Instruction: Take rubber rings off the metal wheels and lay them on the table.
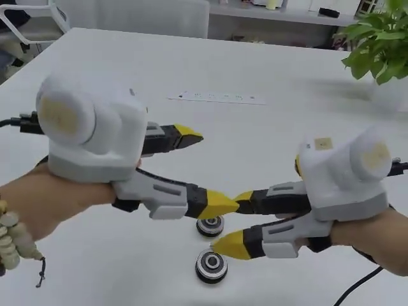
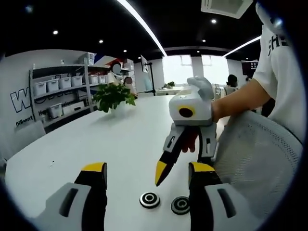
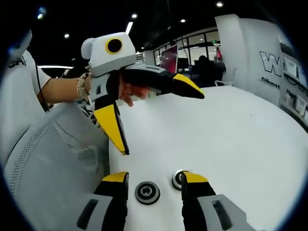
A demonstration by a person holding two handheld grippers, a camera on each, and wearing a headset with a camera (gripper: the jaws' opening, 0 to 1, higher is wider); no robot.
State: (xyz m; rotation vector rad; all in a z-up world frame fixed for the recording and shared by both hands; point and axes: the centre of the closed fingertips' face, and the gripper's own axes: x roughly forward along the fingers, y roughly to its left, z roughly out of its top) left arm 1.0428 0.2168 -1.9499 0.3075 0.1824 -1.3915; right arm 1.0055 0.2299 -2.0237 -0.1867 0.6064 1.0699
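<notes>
Your left claw [image 1: 212, 169] is gaping wide and your right claw [image 1: 231, 220] is hanging open, both gripping nothing. Two round metal wheels [image 1: 211, 262] are lying flat on the smooth white tabletop [image 1: 268, 146] beneath them, wearing black rubber rings [image 1: 198, 267].

The farther wheel [image 1: 210, 227] is half hidden (plant [image 1: 373, 38] cropped).

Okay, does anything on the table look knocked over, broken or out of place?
Nothing stands out. The near wheel and far wheel lie flat, close together on the white table, dark rubber rings apparently still on. The left gripper and right gripper hover open above them.
</notes>
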